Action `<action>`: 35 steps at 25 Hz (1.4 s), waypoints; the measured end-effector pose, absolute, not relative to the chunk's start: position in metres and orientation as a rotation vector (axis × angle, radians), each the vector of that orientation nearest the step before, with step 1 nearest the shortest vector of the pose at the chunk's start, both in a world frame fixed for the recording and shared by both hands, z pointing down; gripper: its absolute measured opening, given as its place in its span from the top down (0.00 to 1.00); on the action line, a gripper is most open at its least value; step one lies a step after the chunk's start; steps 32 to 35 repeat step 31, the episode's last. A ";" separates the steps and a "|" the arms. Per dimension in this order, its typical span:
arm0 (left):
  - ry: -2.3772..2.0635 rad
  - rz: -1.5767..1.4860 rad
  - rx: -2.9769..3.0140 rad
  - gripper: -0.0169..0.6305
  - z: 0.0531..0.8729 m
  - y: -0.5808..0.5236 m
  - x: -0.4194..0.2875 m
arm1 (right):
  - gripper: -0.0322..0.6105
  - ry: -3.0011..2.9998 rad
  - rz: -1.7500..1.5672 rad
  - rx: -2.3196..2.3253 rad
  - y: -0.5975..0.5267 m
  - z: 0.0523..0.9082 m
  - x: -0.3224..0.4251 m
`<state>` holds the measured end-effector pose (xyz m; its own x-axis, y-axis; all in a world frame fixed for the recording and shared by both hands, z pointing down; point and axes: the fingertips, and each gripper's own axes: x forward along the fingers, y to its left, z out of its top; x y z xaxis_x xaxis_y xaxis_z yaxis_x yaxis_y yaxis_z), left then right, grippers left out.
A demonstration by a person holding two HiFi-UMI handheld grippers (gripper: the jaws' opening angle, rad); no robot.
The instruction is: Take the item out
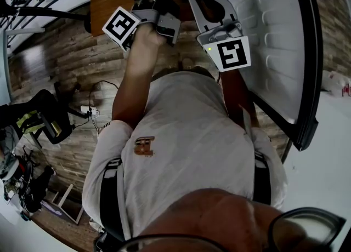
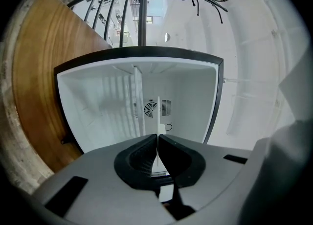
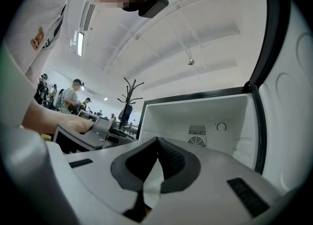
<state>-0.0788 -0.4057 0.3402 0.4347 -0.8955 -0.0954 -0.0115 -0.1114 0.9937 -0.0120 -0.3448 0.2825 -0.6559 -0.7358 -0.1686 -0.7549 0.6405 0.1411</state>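
The left gripper [image 2: 157,138] has its jaws shut tight, tips touching. A thin white strip [image 2: 157,114] stands on its edge right at those tips. I cannot tell if the jaws pinch it or if it is part of the fridge [image 2: 98,101] behind. The right gripper [image 3: 157,141] has its jaws shut too, with nothing in them. Both grippers point into the open white fridge, whose door [image 1: 274,43] is swung wide. I cannot tell which thing is the item.
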 end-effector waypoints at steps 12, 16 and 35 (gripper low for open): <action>-0.842 -0.911 1.504 0.93 0.339 -0.410 -0.076 | 0.90 2.762 0.269 -1.267 -0.353 0.287 -0.009; -0.843 -0.907 1.510 0.93 0.341 -0.411 -0.076 | 0.90 2.757 0.271 -1.269 -0.354 0.289 -0.009; -0.828 -0.909 1.525 0.93 0.335 -0.404 -0.078 | 0.90 2.751 0.309 -1.274 -0.345 0.282 -0.014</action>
